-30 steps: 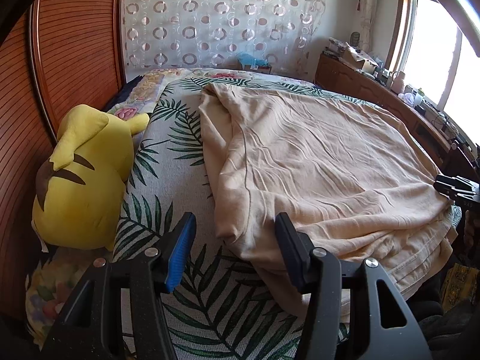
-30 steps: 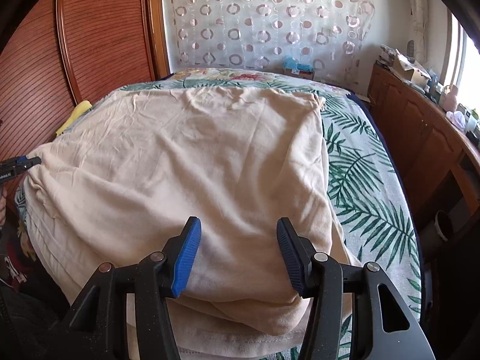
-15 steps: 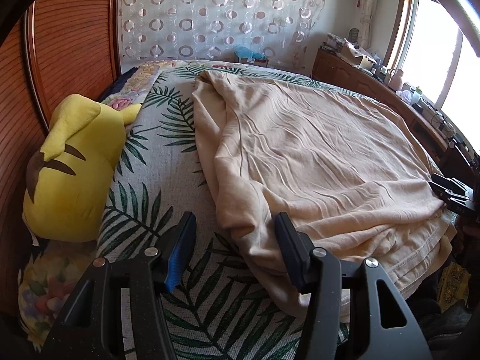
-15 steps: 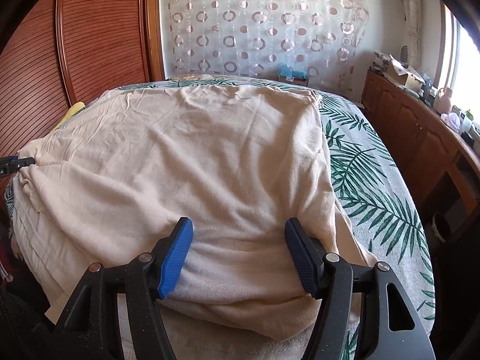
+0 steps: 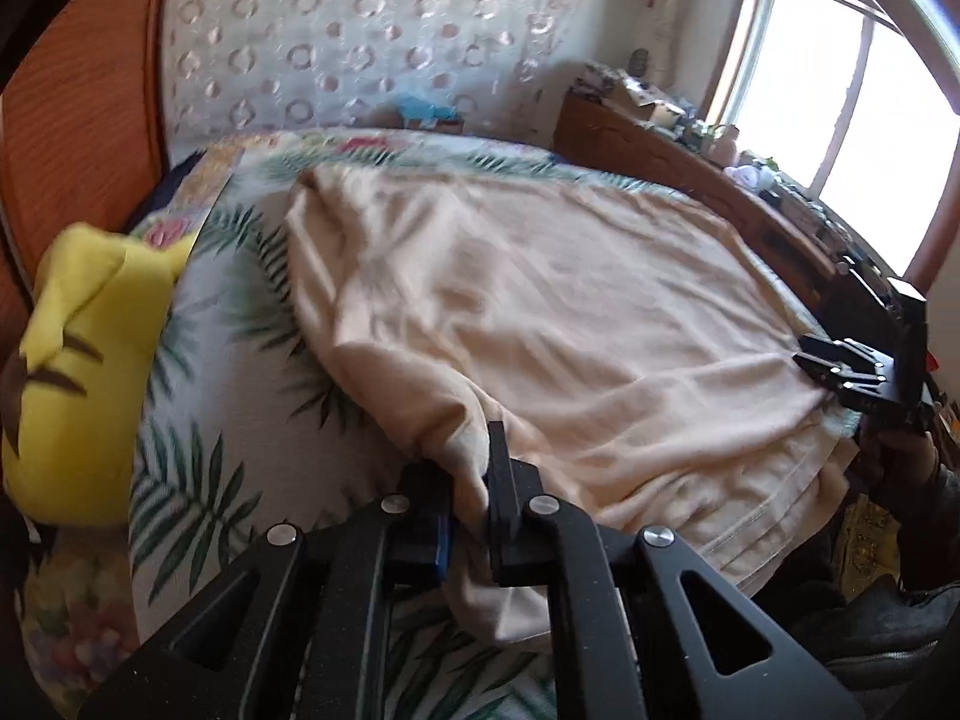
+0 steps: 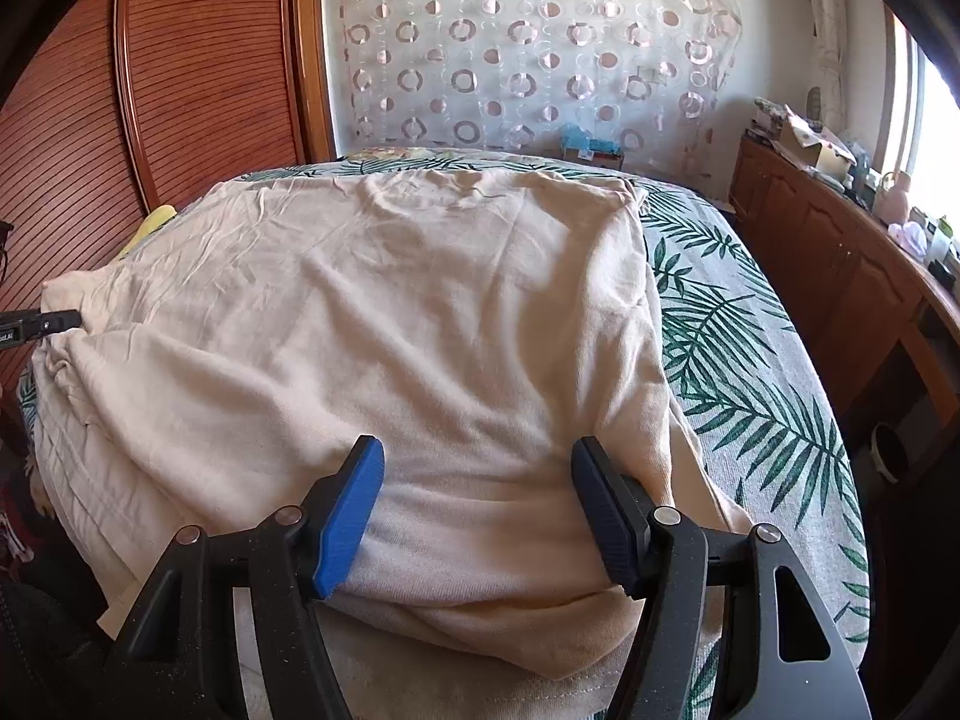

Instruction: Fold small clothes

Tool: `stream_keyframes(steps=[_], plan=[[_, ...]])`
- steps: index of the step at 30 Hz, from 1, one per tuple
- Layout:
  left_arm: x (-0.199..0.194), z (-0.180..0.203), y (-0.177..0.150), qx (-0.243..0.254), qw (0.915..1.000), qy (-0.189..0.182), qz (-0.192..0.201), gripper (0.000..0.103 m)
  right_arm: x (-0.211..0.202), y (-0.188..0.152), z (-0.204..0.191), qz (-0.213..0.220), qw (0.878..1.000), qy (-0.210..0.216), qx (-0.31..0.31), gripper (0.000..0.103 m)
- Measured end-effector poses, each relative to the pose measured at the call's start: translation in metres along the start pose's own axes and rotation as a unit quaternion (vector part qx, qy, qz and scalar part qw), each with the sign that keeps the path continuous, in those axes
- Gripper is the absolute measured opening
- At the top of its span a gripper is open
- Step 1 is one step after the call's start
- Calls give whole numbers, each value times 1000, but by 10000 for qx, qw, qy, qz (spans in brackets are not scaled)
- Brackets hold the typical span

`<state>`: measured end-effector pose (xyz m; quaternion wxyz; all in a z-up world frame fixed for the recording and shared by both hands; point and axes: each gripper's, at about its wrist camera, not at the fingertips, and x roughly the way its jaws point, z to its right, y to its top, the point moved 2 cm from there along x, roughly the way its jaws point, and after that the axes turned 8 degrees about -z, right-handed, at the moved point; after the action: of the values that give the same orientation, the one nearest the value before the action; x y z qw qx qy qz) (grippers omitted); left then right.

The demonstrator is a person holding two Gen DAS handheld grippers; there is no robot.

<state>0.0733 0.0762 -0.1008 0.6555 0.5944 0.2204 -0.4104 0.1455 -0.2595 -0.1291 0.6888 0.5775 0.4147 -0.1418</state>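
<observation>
On the bed [image 6: 750, 324] the garment [image 6: 420, 312] lay part-folded; left gripper [image 5: 471, 498] had just clenched its near corner, right gripper [image 6: 477, 510] gaped over the near edge, folds remaining.

We list a cream garment [image 6: 420, 312], white bedspread [image 6: 738, 372] with green palm fronds, yellow plush toy [image 5: 78, 360] with brown stripes, reddish-brown slatted wardrobe door [image 6: 198, 84], white curtain [image 6: 528, 42] with pinkish rings, blue gripper pads [image 6: 351, 519] on black frames.

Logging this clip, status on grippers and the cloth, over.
Left gripper just closed, pinching the cloth edge. Right gripper open over cloth, nothing pinched. Plush beside cloth, not touching.
</observation>
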Motion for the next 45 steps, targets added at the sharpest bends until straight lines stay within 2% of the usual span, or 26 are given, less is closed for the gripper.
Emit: stream_keyframes(steps=[5,9,17,21,24,29,31,33,35,37,38,41,45], plan=[[-17,40,33,413,9982,-219,378,9,-13,-3,6,81,9999,34,102,67],[-21,76,61,885,9937,-480,498,9,-28,-4,13,206,9996,-59,176,67],[-31,152,108,1766,9767,-929,786,9,-55,-9,31,435,9981,-251,351,67],[-29,181,116,2105,9693,-1012,773,9,-62,-13,37,505,9974,-298,423,67],[-25,196,123,2210,9671,-1039,710,9,-65,-16,37,536,9971,-308,441,67],[-13,207,128,2114,9693,-1111,584,9,-65,-21,35,566,9966,-322,507,67],[-4,207,127,2080,9708,-1120,426,14,-62,-21,35,549,9965,-325,534,67],[3,207,125,2073,9713,-1122,307,33,-61,-22,37,521,9966,-319,546,67],[5,206,121,2042,9720,-1130,287,44,-61,-22,37,506,9966,-334,550,67],[5,203,119,2002,9738,-1041,280,46,-62,-19,37,500,9967,-338,548,67],[4,200,117,1996,9746,-975,279,52,-62,-18,35,506,9966,-346,546,67],[7,201,112,2105,9718,-1055,110,80,-65,-14,36,524,9968,-324,516,67],[20,202,103,2234,9687,-1049,-260,80,-64,-9,34,556,9969,-314,450,67]])
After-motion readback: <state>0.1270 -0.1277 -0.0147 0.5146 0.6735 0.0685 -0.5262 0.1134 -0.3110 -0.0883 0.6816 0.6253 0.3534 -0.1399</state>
